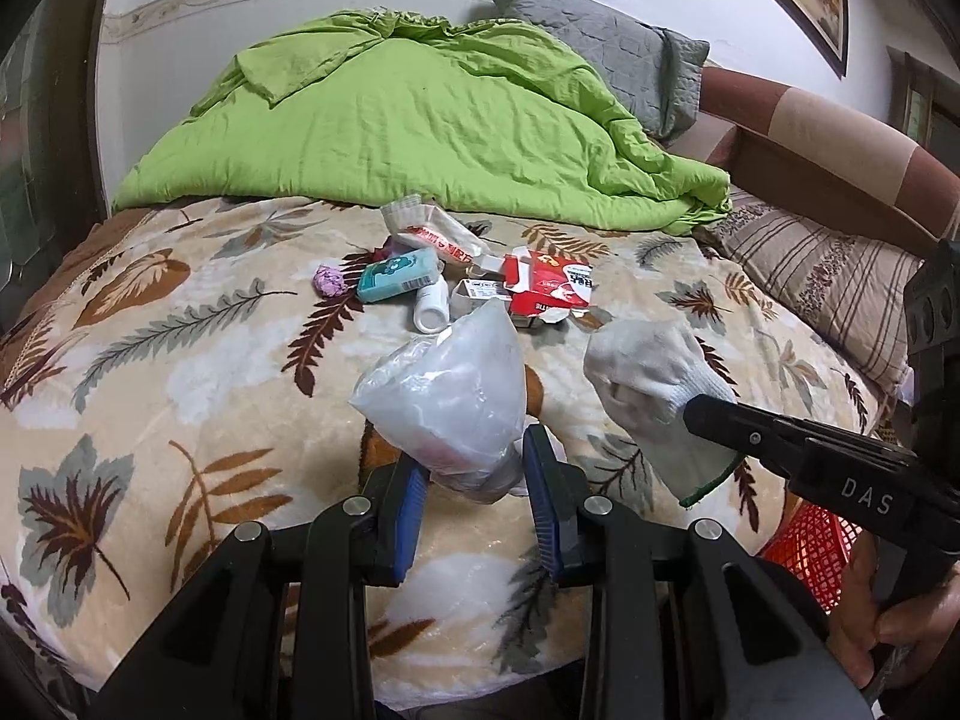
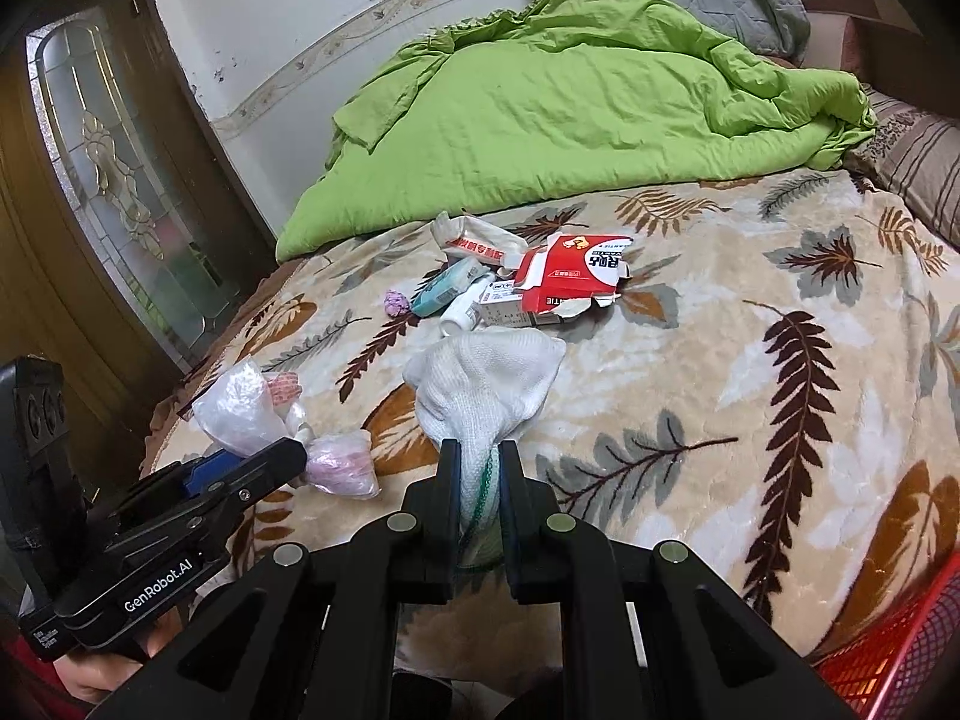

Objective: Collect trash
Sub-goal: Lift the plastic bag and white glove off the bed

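Observation:
My left gripper (image 1: 474, 468) is shut on a crumpled clear plastic bag (image 1: 447, 390) and holds it just above the leaf-patterned blanket (image 1: 180, 360); the bag also shows in the right wrist view (image 2: 252, 414). My right gripper (image 2: 480, 474) is shut on a white knitted glove (image 2: 486, 384) by its green-edged cuff; the glove also shows in the left wrist view (image 1: 654, 384). More trash lies mid-bed: a torn red carton (image 1: 549, 288), a teal pack (image 1: 399, 282), a white bottle (image 1: 431, 309), a purple wad (image 1: 330, 282) and a wrapper (image 1: 438, 234).
A green duvet (image 1: 420, 120) is heaped at the back of the bed, with a grey pillow (image 1: 606, 54) and a striped pillow (image 1: 822, 276) to the right. A red mesh basket (image 2: 900, 648) stands by the bed's near right edge. A wooden glass door (image 2: 120, 180) is left.

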Motion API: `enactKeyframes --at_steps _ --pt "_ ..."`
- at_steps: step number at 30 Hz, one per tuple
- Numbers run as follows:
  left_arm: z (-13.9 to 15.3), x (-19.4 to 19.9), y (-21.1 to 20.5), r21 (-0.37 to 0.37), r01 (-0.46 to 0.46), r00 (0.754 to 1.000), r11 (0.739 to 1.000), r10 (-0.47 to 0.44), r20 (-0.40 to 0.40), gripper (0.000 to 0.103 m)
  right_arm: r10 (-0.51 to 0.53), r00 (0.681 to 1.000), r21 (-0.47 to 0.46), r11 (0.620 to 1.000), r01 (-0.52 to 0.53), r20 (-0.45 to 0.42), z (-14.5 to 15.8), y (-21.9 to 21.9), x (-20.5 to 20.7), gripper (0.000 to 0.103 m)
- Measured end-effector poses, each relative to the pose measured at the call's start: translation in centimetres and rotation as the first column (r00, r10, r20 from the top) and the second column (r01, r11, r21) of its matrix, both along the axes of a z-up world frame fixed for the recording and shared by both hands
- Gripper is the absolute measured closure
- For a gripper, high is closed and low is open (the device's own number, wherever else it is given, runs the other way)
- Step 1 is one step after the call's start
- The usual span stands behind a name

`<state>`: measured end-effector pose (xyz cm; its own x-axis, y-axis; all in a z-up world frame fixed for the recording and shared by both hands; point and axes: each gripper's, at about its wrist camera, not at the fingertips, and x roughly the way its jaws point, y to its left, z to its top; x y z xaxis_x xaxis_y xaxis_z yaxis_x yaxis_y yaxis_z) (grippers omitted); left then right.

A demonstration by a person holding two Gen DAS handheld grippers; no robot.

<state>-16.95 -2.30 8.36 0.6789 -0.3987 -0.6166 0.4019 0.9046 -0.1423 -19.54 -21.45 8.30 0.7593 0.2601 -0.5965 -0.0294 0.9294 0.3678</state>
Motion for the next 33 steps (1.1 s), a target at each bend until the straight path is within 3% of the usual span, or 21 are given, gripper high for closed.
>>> enactKeyframes --at_steps 33 --pt "0.3 -0.46 0.26 0.044 -0.043 0.999 0.998 0.043 0.006 0.073 0.007 1.0 -0.005 1.0 -0.007 0.008 0.48 0.58 -0.73 0.091"
